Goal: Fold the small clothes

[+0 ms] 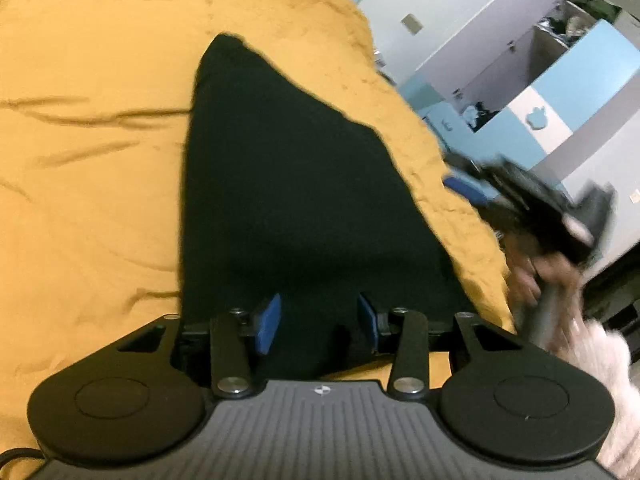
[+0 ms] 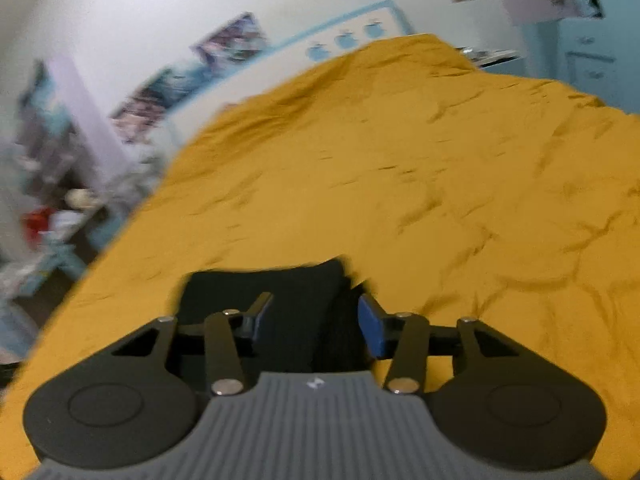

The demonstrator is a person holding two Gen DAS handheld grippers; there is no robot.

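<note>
Black garment [image 1: 288, 184] lies on the bed [image 1: 88, 128], on the mustard cover, near the bed's right edge as seen from the left wrist. It tapers to a point away from the left gripper [image 1: 318, 322], so its long axis runs straight ahead along that gripper's fingers, broad end nearest.

Left gripper: jaws apart, the blue pads standing either side of the garment's near edge. Cloth lies between them; no clamping is evident.

Right gripper [image 2: 316, 320]: jaws apart, over a thicker, apparently doubled part of the garment [image 2: 280, 304], which lies directly ahead and below. The picture is blurred; contact cannot be confirmed. In the left view this gripper [image 1: 540, 200] appears off the garment's right side, also blurred.

Judgement: both grippers sit at the garment's near end, the left squarely on the long axis. A fold would likely carry the near edge forward towards the pointed end. Fabric looks limp and may slip from a shallow bite.
</note>
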